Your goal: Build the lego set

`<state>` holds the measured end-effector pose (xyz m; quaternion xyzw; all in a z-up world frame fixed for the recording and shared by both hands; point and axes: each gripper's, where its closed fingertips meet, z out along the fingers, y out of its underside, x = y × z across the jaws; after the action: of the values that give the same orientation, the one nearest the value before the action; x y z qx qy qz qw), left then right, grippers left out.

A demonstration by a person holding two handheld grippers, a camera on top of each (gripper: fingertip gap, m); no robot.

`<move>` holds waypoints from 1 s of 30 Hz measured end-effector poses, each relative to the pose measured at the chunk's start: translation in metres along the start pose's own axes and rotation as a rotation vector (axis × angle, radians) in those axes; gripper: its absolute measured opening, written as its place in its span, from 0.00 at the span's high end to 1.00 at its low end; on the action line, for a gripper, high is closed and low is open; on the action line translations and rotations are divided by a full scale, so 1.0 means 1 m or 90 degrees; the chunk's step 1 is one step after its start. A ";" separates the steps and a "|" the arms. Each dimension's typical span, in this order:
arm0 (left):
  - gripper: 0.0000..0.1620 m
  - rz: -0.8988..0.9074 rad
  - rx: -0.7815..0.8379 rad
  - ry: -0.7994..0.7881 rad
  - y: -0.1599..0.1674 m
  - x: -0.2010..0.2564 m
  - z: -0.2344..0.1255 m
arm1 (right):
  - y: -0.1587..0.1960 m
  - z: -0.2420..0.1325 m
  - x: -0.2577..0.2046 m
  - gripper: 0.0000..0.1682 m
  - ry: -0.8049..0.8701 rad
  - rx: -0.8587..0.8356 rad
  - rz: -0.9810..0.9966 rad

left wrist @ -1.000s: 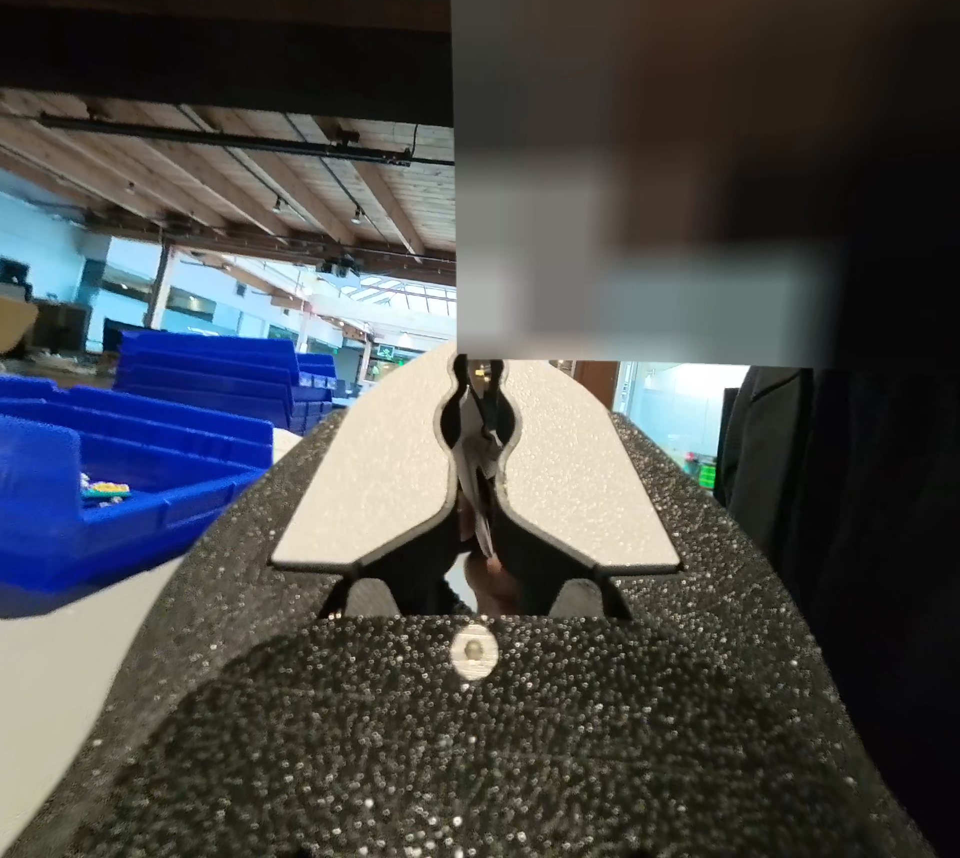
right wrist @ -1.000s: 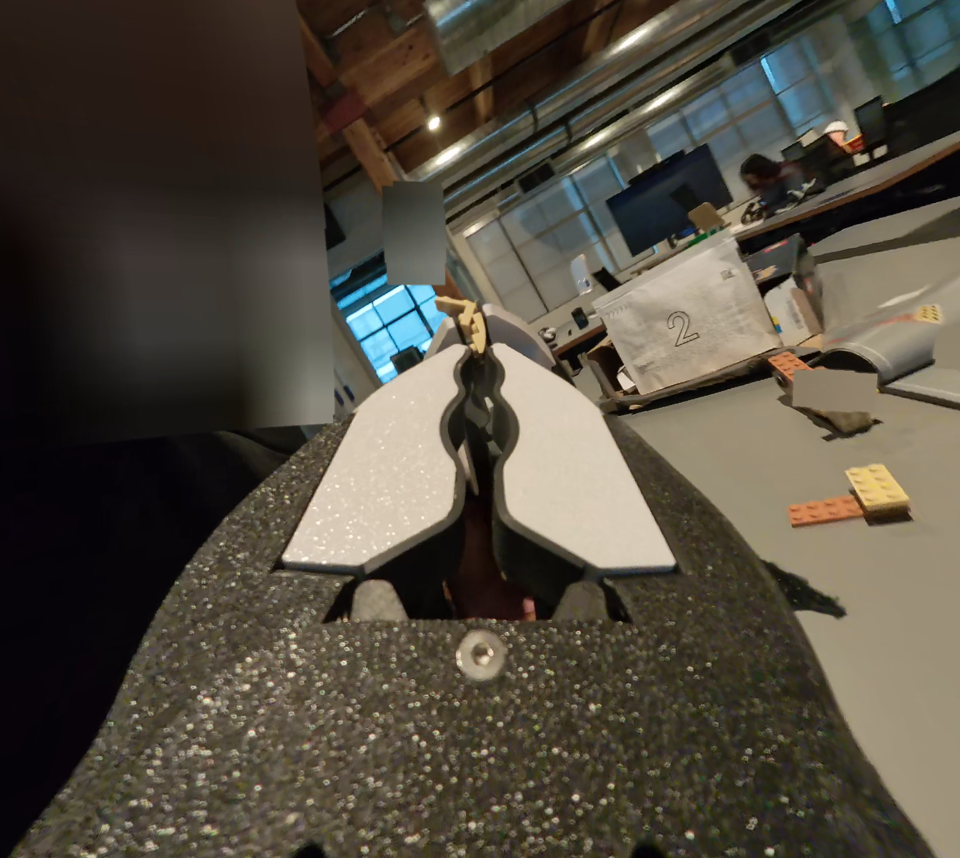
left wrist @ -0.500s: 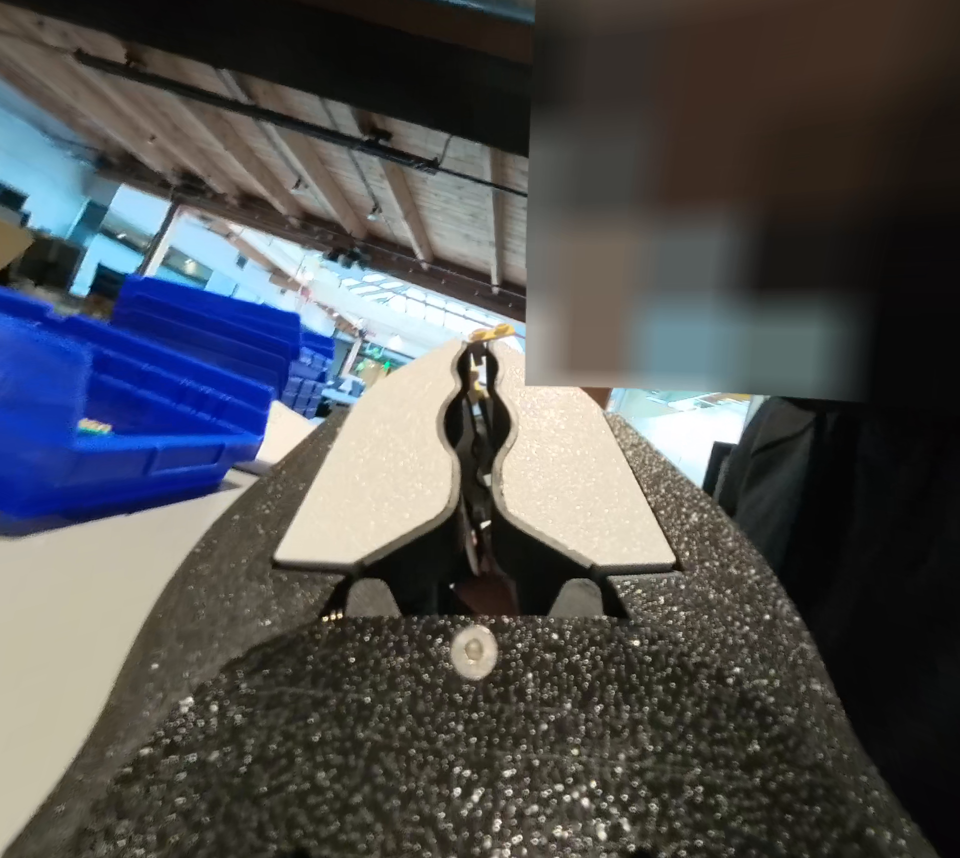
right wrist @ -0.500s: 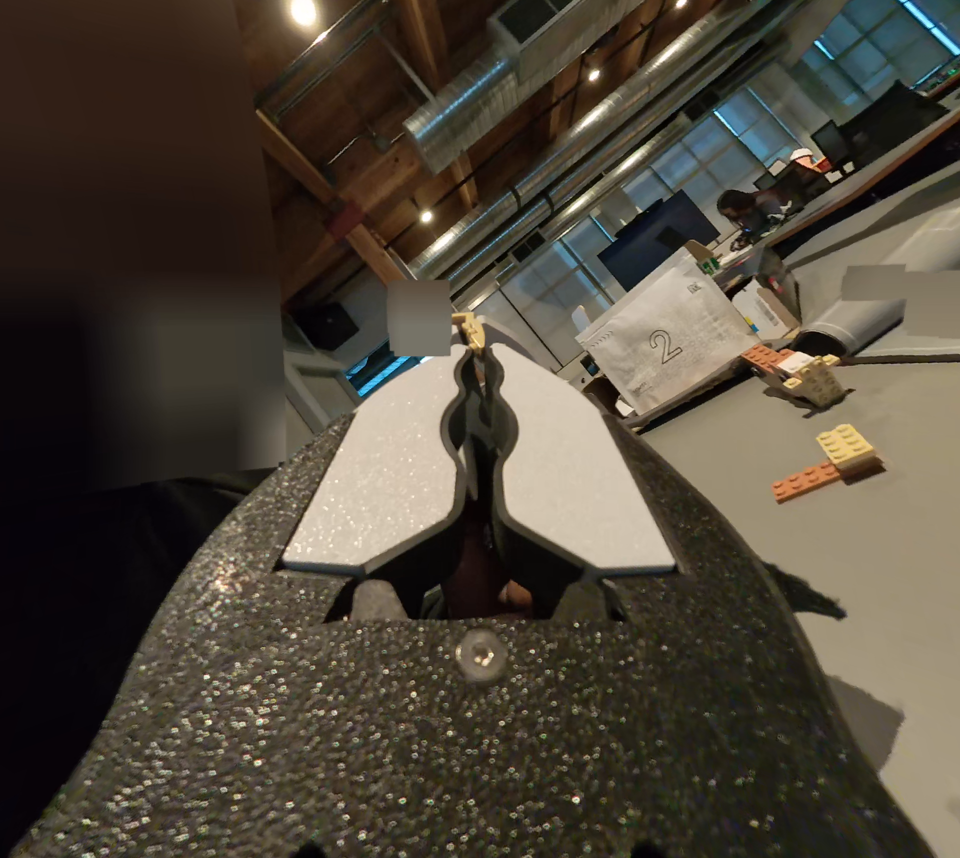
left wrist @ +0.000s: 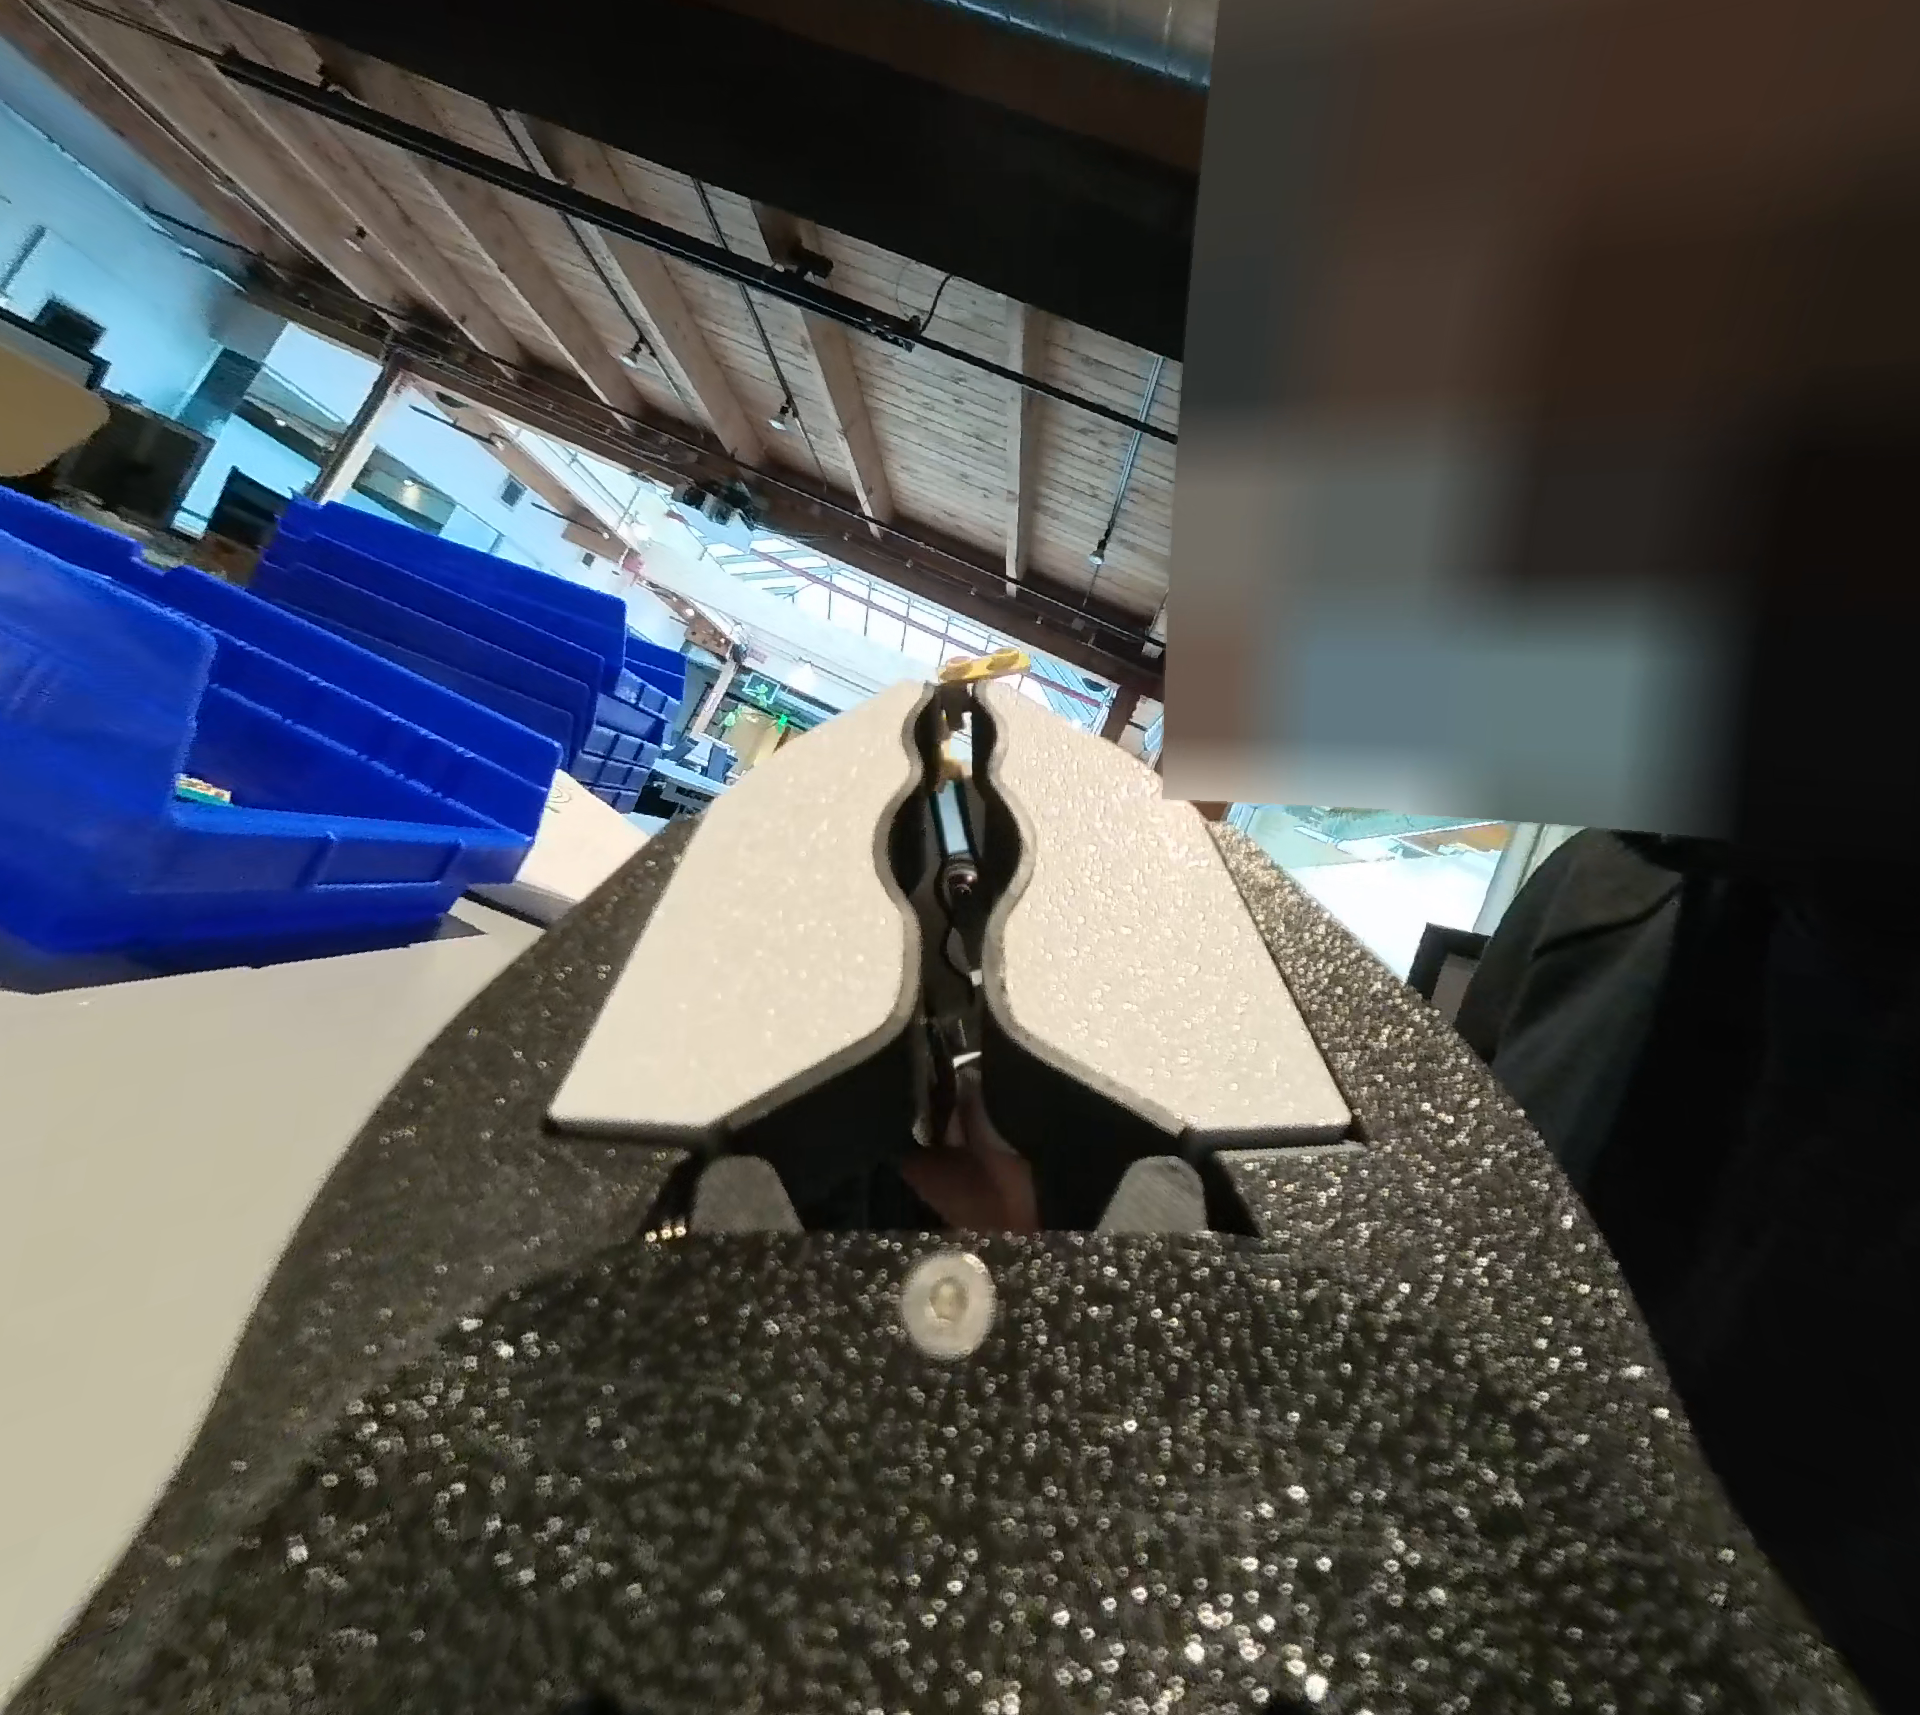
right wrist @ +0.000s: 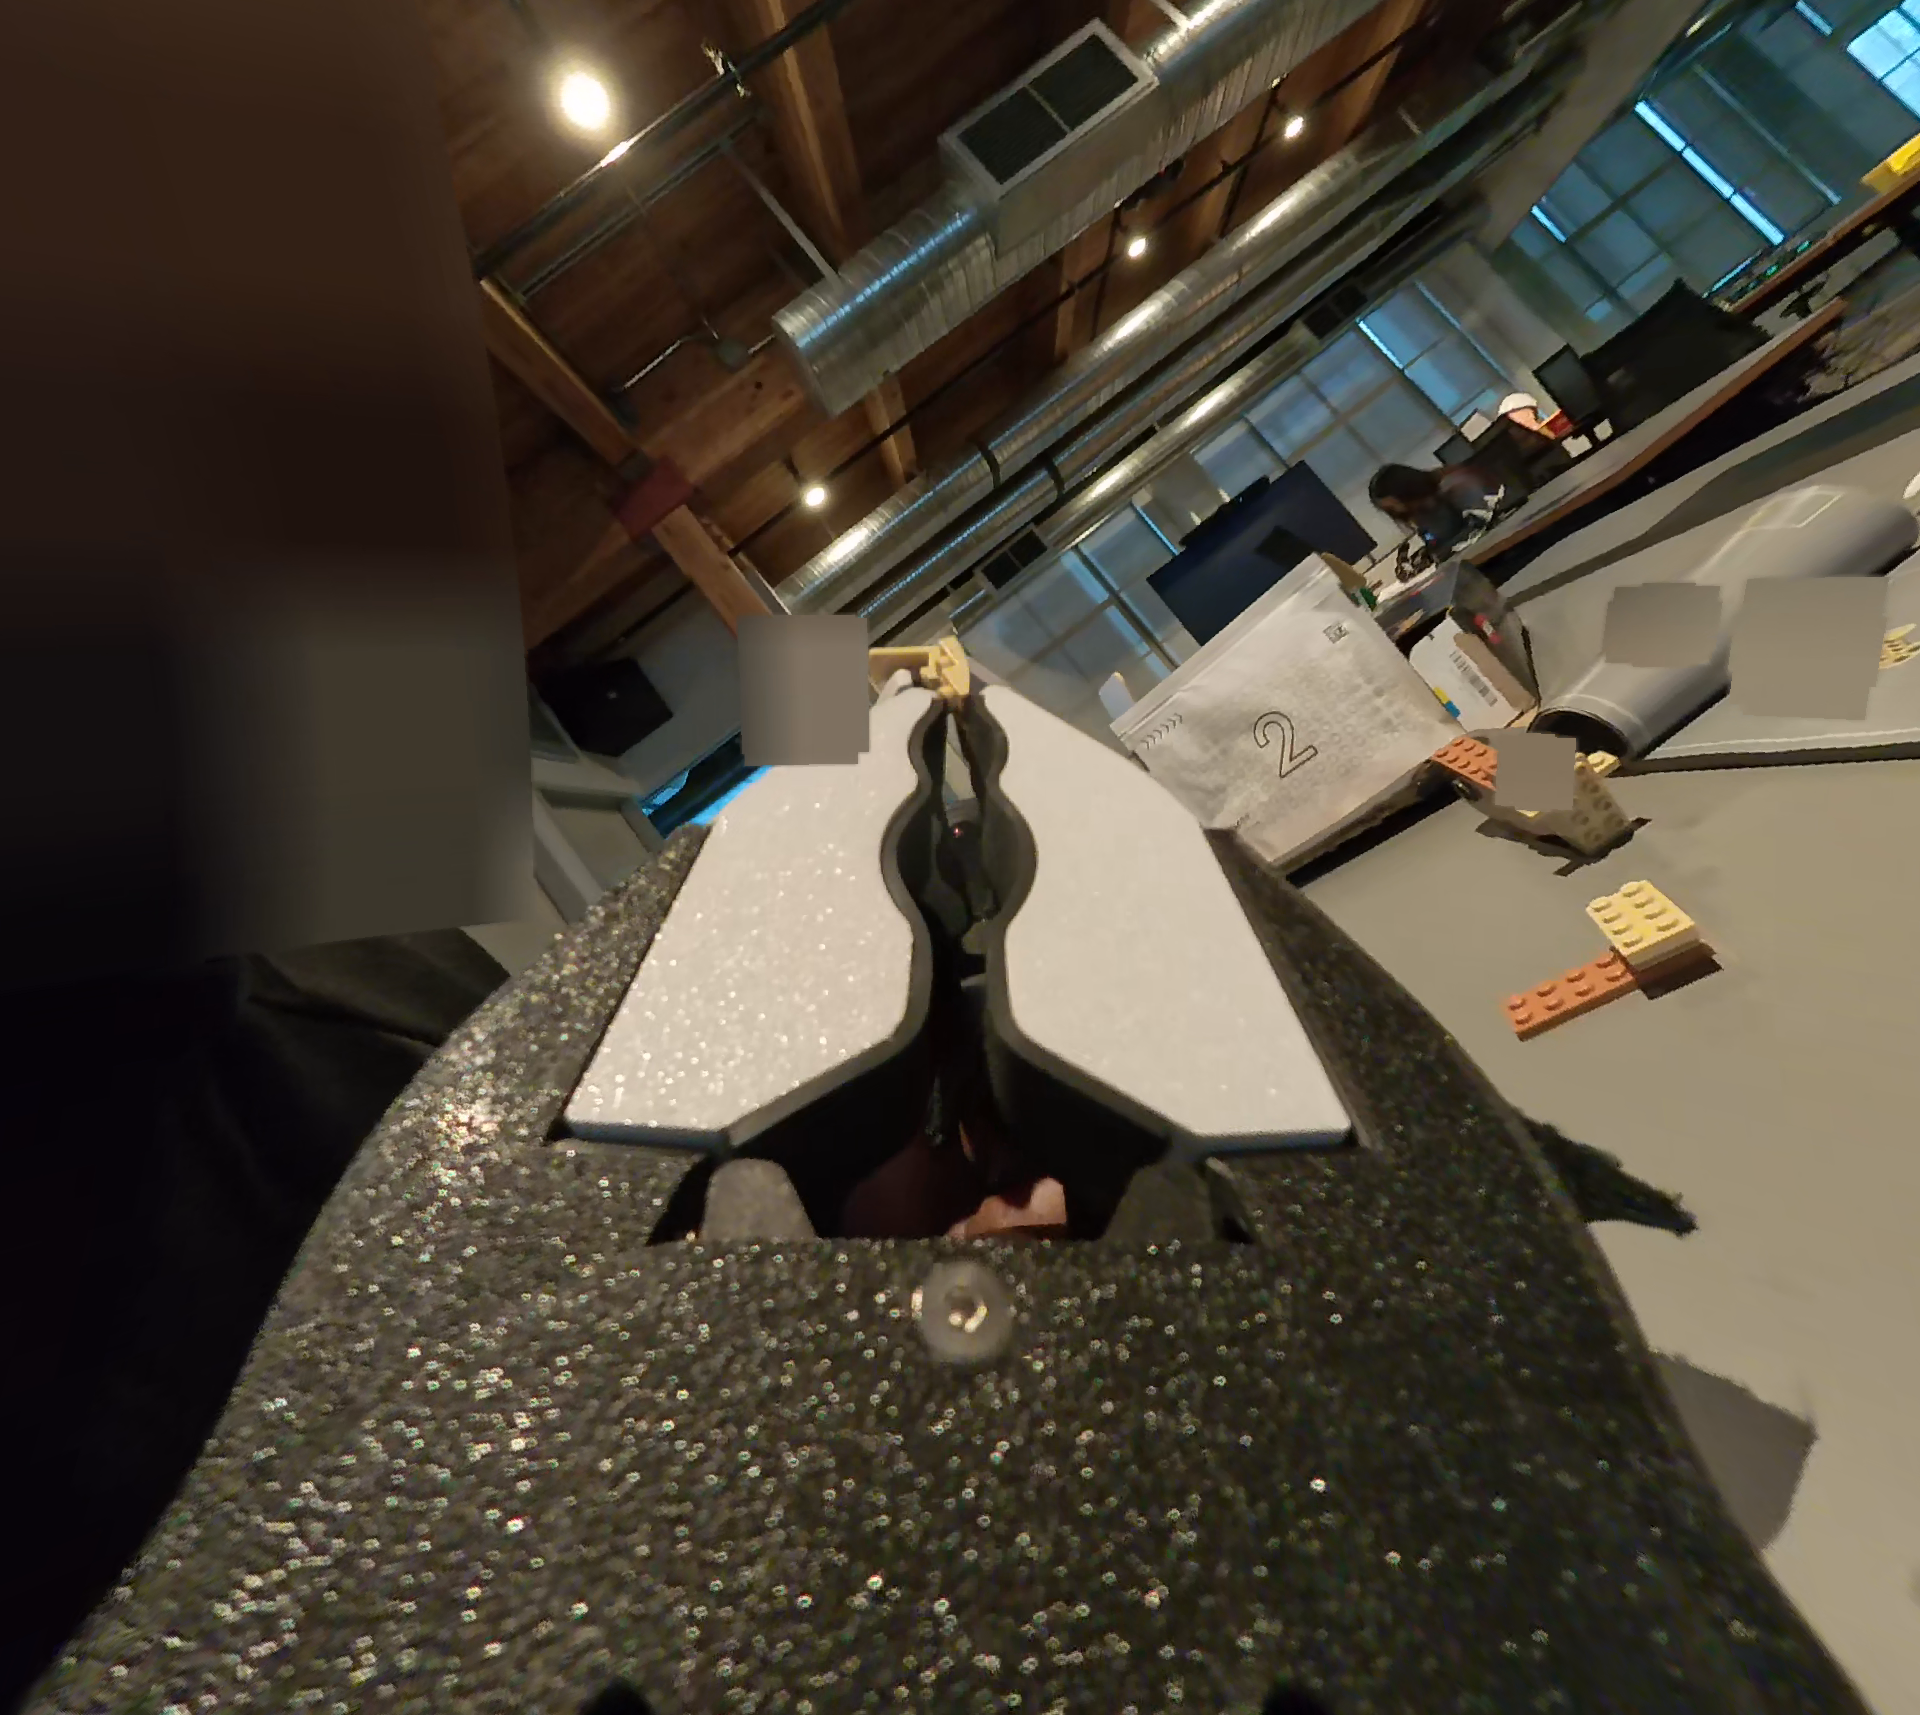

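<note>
A small tan lego piece (right wrist: pixel 935 666) is pinched at the very tip of the right claw (right wrist: pixel 954 709), whose jaws are clenched on it so that most of the piece sticks out past them. That leaves its connecting faces bare for mating, which is probably why the hold is so shallow. The left claw (left wrist: pixel 961 709) likewise grips a small yellow lego piece (left wrist: pixel 979 666) by its lower end, jaws pressed together, with the yellow top poking above the tips. Both claws are raised off the tabletop (right wrist: pixel 1558 1198) and tilted up toward the ceiling, which suggests the two small parts are being lifted to be lined up in the air, where fine alignment is easier than flat on a surface. Whether the two pieces are near each other cannot be told, since neither view shows the other claw.

The rest of the set waits on the grey tabletop. An orange plate (right wrist: pixel 1574 995) lies flat with a tan brick (right wrist: pixel 1644 922) sitting on one end of it, out in the open. Farther toward the far edge stands a small tan and orange sub-assembly (right wrist: pixel 1558 782), partly hidden by a blur patch. Just behind it leans a white numbered parts bag (right wrist: pixel 1278 746), kept within reach. Beside that lies an open instruction booklet (right wrist: pixel 1683 689) with its pages curling. On the other side, in the left wrist view, blue storage bins (left wrist: pixel 260 782) line the far edge of a pale tabletop (left wrist: pixel 208 1146).
</note>
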<state>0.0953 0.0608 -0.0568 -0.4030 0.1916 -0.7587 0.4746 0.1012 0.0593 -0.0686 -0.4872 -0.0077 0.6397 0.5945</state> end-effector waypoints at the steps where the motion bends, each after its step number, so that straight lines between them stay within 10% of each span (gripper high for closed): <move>1: 0.98 -0.001 -0.001 0.002 0.001 0.001 0.000 | 0.000 0.000 0.000 0.98 0.000 0.004 -0.001; 30: 0.98 0.050 -0.019 -0.039 -0.007 -0.005 -0.008 | 0.019 0.018 0.003 0.98 0.010 -0.045 -0.005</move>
<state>0.0860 0.0674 -0.0589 -0.4255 0.2041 -0.7235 0.5038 0.0759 0.0664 -0.0723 -0.5128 -0.0275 0.6328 0.5796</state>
